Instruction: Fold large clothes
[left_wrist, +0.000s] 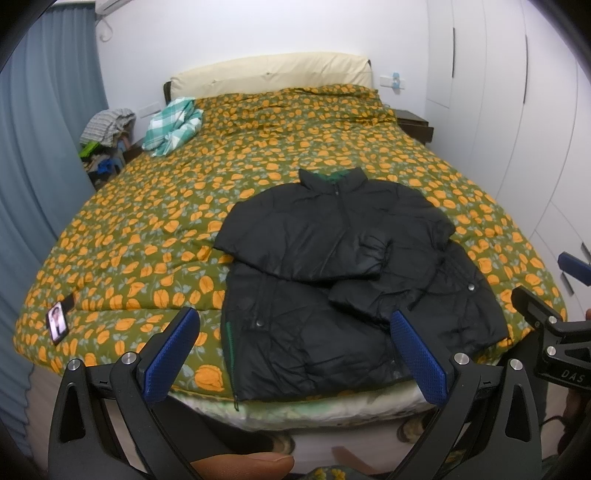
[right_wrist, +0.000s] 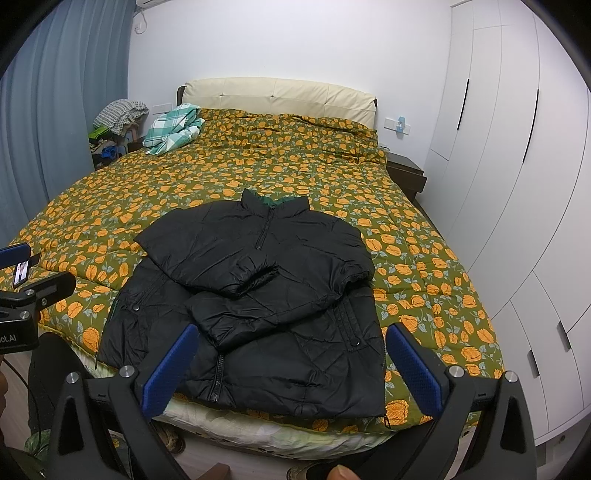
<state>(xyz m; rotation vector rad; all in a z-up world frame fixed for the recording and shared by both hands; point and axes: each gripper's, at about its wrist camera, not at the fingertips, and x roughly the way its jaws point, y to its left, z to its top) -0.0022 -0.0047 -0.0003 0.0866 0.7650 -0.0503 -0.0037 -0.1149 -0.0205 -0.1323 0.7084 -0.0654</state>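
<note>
Jacket (right_wrist: 258, 295): black, flat on bed (right_wrist: 424, 229), both sleeves crossed over chest, ready for folding. Left gripper (left_wrist: 295, 350), right gripper (right_wrist: 291, 362): spread wide, empty, above hem.

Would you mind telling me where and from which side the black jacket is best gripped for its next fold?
Probably the bottom hem corners of the black jacket, approached from the foot of the bed. Both sleeves already lie folded across the chest, and the hem hangs at the near edge, free and reachable. The left claw and right claw both hover open just before it.
</note>
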